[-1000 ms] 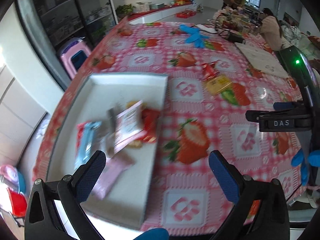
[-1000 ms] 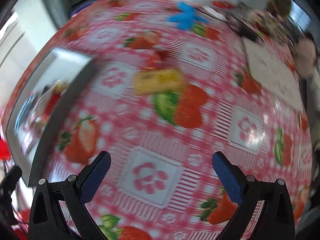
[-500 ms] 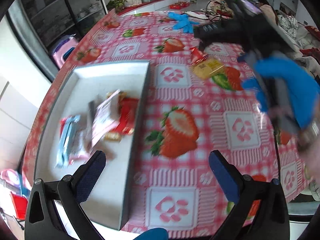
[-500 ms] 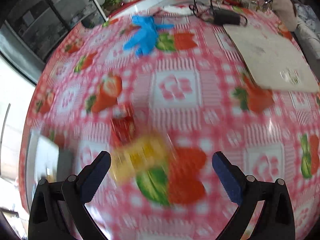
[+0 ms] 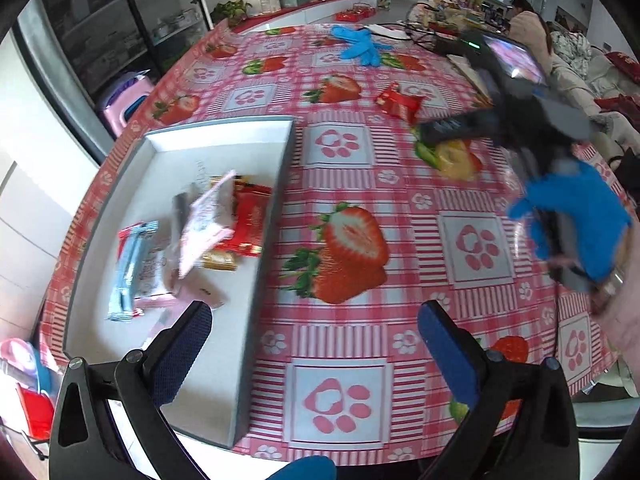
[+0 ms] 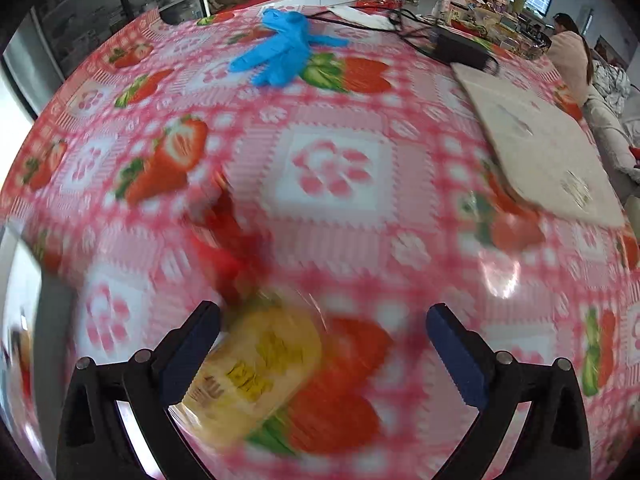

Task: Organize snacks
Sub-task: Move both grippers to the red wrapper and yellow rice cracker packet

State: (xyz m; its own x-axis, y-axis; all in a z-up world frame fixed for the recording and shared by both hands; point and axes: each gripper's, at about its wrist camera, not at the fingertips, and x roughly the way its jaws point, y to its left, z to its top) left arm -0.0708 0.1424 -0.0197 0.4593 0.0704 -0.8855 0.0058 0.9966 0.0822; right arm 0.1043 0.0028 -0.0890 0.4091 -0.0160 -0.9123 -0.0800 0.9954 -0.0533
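Nearest the right wrist camera: right gripper [image 6: 322, 338], jaws spread wide and empty, blue-padded fingers [image 6: 192, 354] on black arms. Between them, off toward the left finger, lies the yellow snack packet [image 6: 256, 376], a glossy, pillow-shaped film wrapper with printed lettering, flat on the bench [image 6: 332, 172]. Risk, as judged: the packet sits off-centre, so a closing pinch may catch only its edge and let the slick film slide out; the view is smeared with motion, so alignment is uncertain.

Just beyond: red snack packet [image 6: 224, 248], crinkled foil, blurred, close to the yellow one. Risk: both could be nipped together or the red one shoved aside.

Left side, seen from the left wrist: left gripper [image 5: 314, 344], jaws likewise wide and empty, hovering over the near corner of the tray [image 5: 276, 184], a shallow white rectangular box with grey walls. Inside it: a loose pile of thin wrappers, pale blue [image 5: 128, 272], pink-white [image 5: 206, 220], red [image 5: 250, 220]. Risk: a drop on the heap may slip over the low wall.

Bench cover: shiny oilcloth, red-check, strawberry print.

Farther: crumpled blue gloves [image 6: 282, 46], a pale flat board [image 6: 536, 148].
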